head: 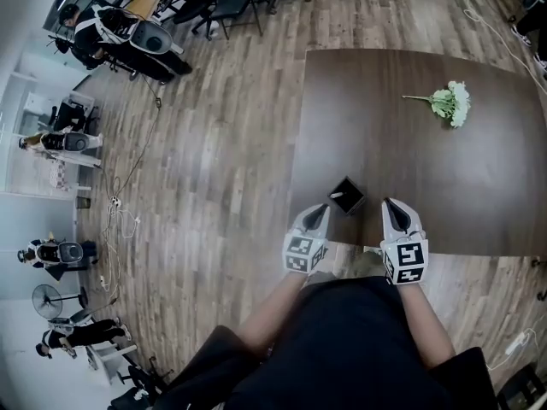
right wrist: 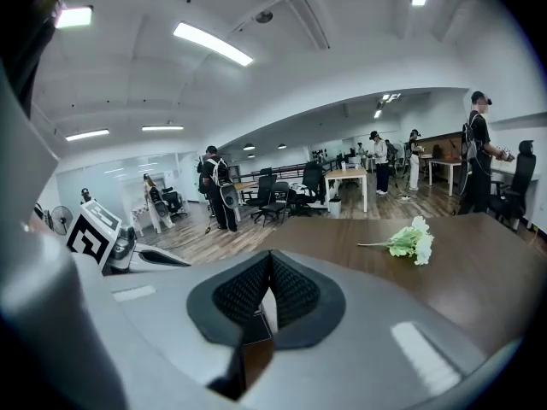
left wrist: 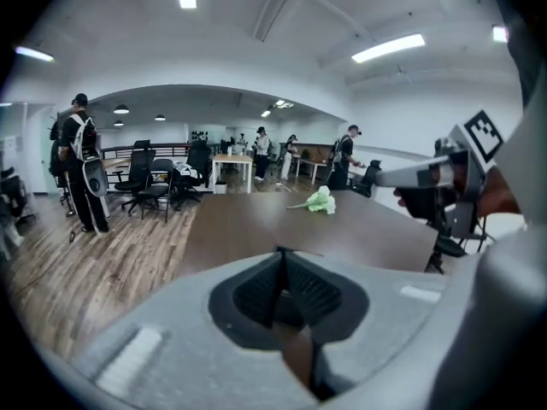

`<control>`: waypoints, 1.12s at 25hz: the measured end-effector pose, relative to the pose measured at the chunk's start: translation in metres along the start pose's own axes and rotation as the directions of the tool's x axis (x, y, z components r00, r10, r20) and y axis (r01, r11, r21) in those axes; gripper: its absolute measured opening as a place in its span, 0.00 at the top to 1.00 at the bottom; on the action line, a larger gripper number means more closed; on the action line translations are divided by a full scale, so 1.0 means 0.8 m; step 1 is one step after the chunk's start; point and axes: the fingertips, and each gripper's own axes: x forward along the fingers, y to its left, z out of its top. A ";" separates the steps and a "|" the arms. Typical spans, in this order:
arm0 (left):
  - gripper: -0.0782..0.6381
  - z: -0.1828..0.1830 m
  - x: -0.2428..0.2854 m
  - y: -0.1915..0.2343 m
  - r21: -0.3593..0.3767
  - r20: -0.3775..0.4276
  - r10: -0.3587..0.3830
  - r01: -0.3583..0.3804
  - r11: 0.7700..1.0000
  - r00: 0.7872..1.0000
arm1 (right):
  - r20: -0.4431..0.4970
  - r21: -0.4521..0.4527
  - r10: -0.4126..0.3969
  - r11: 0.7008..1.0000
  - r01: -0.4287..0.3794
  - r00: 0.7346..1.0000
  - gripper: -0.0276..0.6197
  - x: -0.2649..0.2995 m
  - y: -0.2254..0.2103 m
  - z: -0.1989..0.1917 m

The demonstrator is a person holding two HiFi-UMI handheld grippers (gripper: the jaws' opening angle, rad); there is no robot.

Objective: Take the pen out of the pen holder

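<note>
A small black square pen holder [head: 347, 195] stands near the front edge of the dark brown table [head: 410, 161], with a pale pen [head: 337, 196] lying inside it. My left gripper [head: 320, 208] hangs just left of the holder and a little nearer to me, its jaws shut and holding nothing. My right gripper [head: 388, 202] is to the holder's right, also shut and empty. In the left gripper view the shut jaws [left wrist: 282, 251] point over the table. The right gripper view shows its jaw tips [right wrist: 270, 254] pressed together. Neither gripper view clearly shows the holder.
A bunch of pale green flowers [head: 450, 103] lies at the far right of the table, also visible as flowers [left wrist: 320, 201] and flowers [right wrist: 411, 242]. Wood floor lies to the left. Several people, office chairs and desks stand farther off.
</note>
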 end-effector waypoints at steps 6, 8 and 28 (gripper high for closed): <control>0.84 -0.018 0.050 0.018 -0.008 -0.084 0.005 -0.006 1.000 0.996 | -0.001 0.013 0.016 1.000 -0.016 1.000 0.95 0.029 -0.037 0.007; 0.82 -0.029 0.064 0.021 -0.015 -0.130 0.001 -0.003 1.000 0.992 | -0.006 0.024 0.011 1.000 -0.011 1.000 0.95 0.035 -0.044 0.006; 0.82 -0.041 0.106 0.032 0.140 -0.253 0.017 0.020 0.990 0.967 | -0.015 0.028 -0.056 0.998 0.056 0.998 0.95 0.060 -0.043 0.022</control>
